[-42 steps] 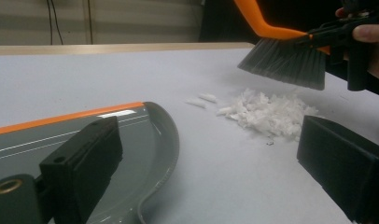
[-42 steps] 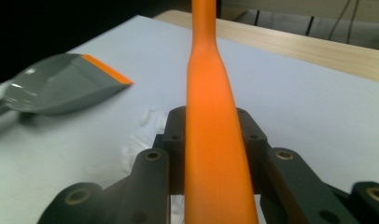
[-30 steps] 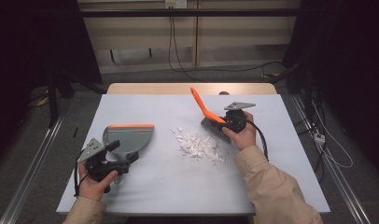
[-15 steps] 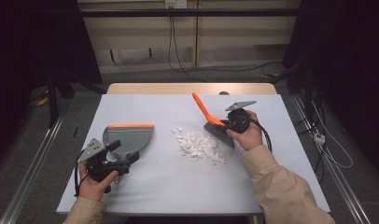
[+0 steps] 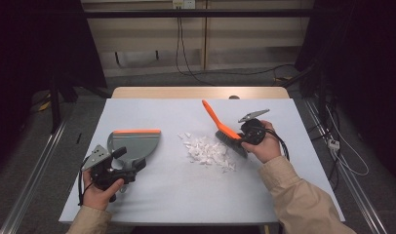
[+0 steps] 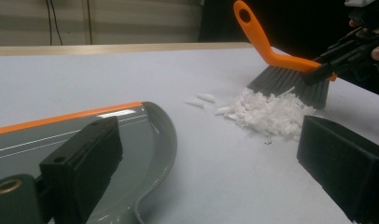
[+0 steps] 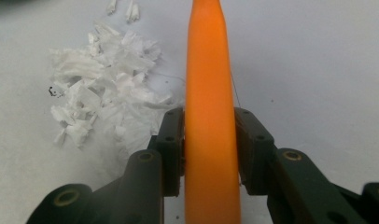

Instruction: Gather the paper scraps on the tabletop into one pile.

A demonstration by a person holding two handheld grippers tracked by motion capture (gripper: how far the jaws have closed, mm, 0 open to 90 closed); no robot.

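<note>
Dustpan [image 5: 136, 144] lies flat just ahead of the left gripper [image 5: 130, 165], orange lip facing away; those jaws stand wide apart, gripping nothing. Right gripper [image 7: 209, 144] clamps the brush [image 5: 224, 130], handle slanting up and away, bristles touching the white scraps [image 5: 208, 151] at its left.
</note>
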